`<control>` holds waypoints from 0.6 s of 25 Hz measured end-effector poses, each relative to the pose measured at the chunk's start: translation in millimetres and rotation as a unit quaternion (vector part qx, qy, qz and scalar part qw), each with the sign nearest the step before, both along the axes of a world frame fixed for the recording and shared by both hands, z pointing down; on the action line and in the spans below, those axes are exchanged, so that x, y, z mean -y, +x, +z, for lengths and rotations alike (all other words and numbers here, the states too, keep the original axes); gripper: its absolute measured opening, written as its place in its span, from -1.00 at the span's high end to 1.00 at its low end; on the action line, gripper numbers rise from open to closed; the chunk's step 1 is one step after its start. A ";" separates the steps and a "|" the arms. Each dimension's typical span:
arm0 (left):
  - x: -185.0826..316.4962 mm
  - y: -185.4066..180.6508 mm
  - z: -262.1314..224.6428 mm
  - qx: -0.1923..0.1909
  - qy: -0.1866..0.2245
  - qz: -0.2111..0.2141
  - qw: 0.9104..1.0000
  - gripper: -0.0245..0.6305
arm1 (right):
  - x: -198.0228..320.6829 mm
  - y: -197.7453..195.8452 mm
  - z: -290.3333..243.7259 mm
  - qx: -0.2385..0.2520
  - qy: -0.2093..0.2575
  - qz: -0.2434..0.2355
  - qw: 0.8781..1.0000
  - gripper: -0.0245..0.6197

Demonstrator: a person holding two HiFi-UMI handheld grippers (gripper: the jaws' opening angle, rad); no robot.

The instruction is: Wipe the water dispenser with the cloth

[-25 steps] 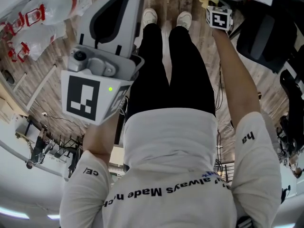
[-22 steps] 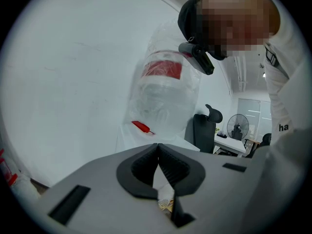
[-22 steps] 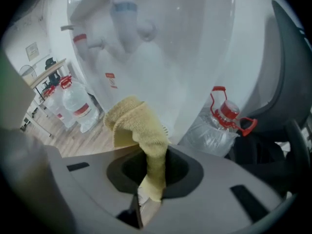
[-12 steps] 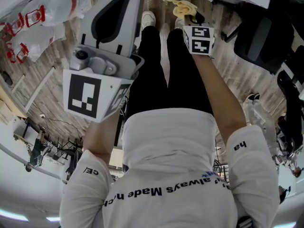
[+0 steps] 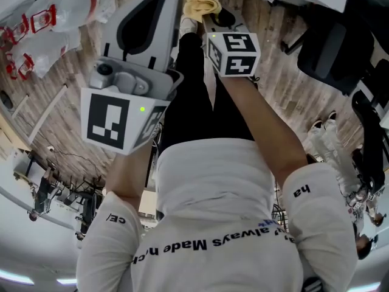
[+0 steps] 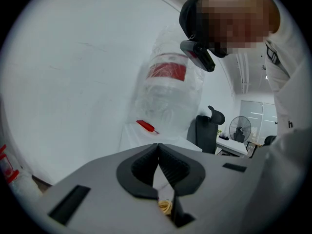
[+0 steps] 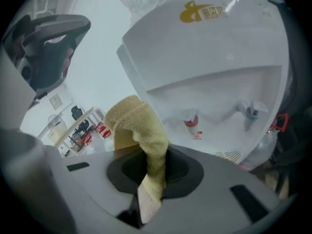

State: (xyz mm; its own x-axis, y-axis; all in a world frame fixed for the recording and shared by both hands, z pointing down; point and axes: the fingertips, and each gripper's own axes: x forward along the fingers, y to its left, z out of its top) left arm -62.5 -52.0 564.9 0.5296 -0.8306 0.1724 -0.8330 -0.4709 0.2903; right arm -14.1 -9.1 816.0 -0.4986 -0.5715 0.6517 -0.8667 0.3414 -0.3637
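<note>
Right gripper view: yellow cloth pinched, dispenser straight ahead

The right tool has its jaws pressed onto the yellow cloth, which stands up in a folded bunch between them. Right behind it is the white water dispenser, gold logo up top, with a red tap and a blue tap in the recess to the cloth's right. Whether cloth and dispenser touch, I cannot tell. Over in the left gripper view, the left tool has its jaws pressed together at the tips with nothing between them, aimed at a plastic-wrapped bottle with a red label. An office chair and a fan stand beyond.
</note>
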 end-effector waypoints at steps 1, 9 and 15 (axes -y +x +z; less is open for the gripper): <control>-0.1 -1.2 0.5 0.000 0.000 -0.001 1.000 0.87 | 3.7 -4.0 -3.7 0.016 -0.003 0.011 1.000 0.73; -4.4 -5.0 2.0 0.002 -0.001 -0.006 1.000 0.87 | 33.0 -14.0 -24.7 0.143 -0.002 0.073 0.987 0.73; -0.7 -9.6 4.3 0.000 -0.005 -0.009 1.000 0.87 | 50.9 -16.9 -25.3 0.176 -0.004 0.095 0.980 0.73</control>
State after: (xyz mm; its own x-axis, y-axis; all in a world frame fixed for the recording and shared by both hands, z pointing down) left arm -72.1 -51.3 569.2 0.5136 -0.8385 0.1818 -0.8420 -0.4518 0.2948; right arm -31.0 -60.0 790.8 -0.5788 -0.6704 0.4642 -0.7349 0.1821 -0.6533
